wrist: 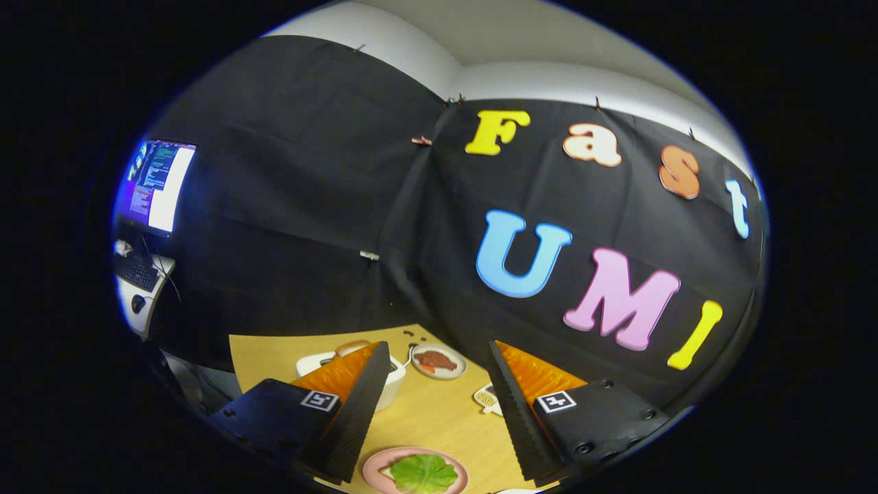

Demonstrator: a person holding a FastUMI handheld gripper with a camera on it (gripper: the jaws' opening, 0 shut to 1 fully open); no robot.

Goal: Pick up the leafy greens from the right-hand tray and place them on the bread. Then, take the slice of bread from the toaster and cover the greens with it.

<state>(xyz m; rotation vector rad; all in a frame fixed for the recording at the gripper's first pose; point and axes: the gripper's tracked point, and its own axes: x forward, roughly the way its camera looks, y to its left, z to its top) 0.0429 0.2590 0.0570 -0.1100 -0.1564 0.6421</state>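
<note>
My gripper (pixel 439 348) is open, held above the wooden table (pixel 439 418) with nothing between its fingers. Below and between the fingers sits a pink plate (pixel 374 466). On it the leafy greens (pixel 422 473) lie flat on a slice of bread (pixel 387 472), of which only the edge shows. A white toaster (pixel 393 385) stands behind the left finger and is partly hidden by it. The brown top of a bread slice (pixel 352 346) pokes out of it.
Beyond the fingertips a small plate (pixel 439 362) holds reddish food. Beside the right finger lies a small white patterned item (pixel 485 398). At the far left a lit monitor (pixel 159 185) and a keyboard (pixel 137 272) sit on a white desk. The black cloth wall closes the table's back.
</note>
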